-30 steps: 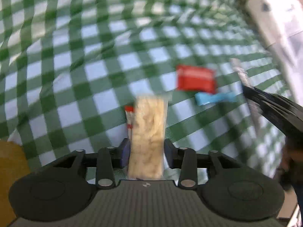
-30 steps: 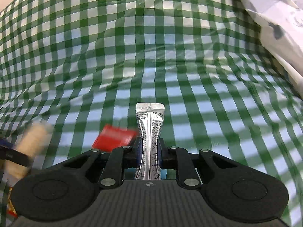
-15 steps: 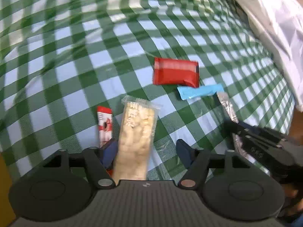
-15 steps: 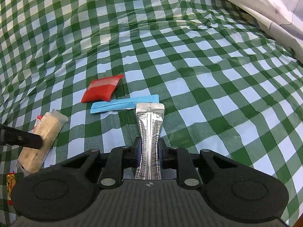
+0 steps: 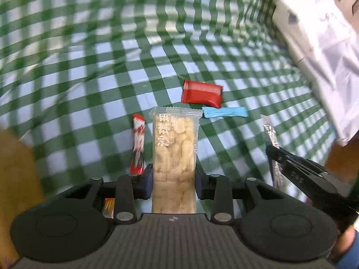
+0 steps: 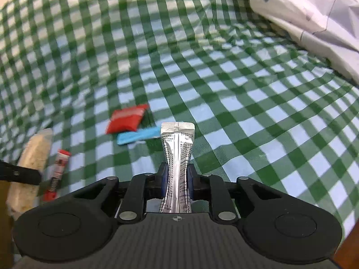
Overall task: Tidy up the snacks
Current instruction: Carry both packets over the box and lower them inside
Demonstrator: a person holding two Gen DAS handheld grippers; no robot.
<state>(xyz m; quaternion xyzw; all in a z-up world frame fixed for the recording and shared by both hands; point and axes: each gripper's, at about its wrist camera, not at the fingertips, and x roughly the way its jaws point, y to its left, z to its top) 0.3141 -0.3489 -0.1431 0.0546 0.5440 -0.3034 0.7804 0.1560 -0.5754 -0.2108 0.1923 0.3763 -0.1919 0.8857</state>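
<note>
Here, snacks (image 5: 174, 157) on checked cloth (image 5: 112, 71)

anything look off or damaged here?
Only the silver stick pack: it is pinched narrow where the right gripper clamps it. The left gripper is closing on the rice cracker bar. The tablecloth is wrinkled. No spills.

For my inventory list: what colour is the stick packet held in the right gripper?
Silver, with small dark print: the stick packet shows best in the right wrist view.
</note>
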